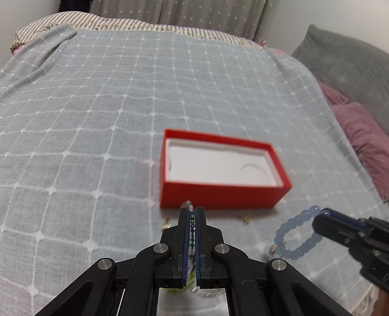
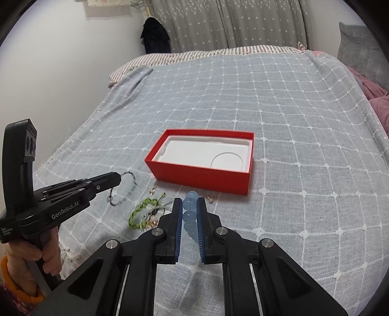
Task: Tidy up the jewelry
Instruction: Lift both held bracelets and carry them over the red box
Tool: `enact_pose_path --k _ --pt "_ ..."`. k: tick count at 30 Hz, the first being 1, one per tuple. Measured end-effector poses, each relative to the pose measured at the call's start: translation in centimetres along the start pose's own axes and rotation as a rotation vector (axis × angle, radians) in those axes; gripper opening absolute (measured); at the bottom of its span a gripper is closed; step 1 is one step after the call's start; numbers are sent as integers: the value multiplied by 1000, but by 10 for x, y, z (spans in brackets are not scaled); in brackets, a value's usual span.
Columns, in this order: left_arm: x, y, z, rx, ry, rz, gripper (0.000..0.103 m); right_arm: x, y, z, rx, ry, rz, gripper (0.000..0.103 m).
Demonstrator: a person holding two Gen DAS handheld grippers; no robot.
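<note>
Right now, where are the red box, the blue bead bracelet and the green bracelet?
red box [image 2: 199, 179], right wrist view, front wall.
blue bead bracelet [image 1: 288, 224], left wrist view, beads.
green bracelet [image 2: 141, 209], right wrist view, loop.

A pale blue bedspread [image 2: 279, 116] crossed by a white grid covers the bed; a brown-and-white striped sheet [image 2: 194, 54] shows along its far edge; grey curtains [image 2: 231, 21] dotted with small white stars hang behind. A grey cushion [image 1: 347, 63] leans at the right with mauve bedding [image 1: 359, 131] bunched below it; a black garment [image 2: 155, 36] hangs by the white wall [image 2: 60, 60].
</note>
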State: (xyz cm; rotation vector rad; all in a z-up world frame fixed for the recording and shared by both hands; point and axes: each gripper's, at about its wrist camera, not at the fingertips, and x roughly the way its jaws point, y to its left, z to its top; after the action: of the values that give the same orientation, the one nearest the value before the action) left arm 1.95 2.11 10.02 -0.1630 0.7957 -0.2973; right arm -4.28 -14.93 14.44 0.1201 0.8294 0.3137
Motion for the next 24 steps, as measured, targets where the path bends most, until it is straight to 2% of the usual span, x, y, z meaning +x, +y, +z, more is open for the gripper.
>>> enact_pose_path --k 11,18,21,24 --pt "12 -8 39 -73 -69 -135 0 -3 -16 26 53 -56 -25 12" --pt "45 -5 51 -153 -53 -230 0 -6 -28 38 76 -75 -33 12" --pt "63 -1 49 -184 -36 -232 0 -7 -32 46 85 -88 -44 12" --pt "77 7 47 -205 -16 -191 0 -5 -33 54 88 -99 -51 12"
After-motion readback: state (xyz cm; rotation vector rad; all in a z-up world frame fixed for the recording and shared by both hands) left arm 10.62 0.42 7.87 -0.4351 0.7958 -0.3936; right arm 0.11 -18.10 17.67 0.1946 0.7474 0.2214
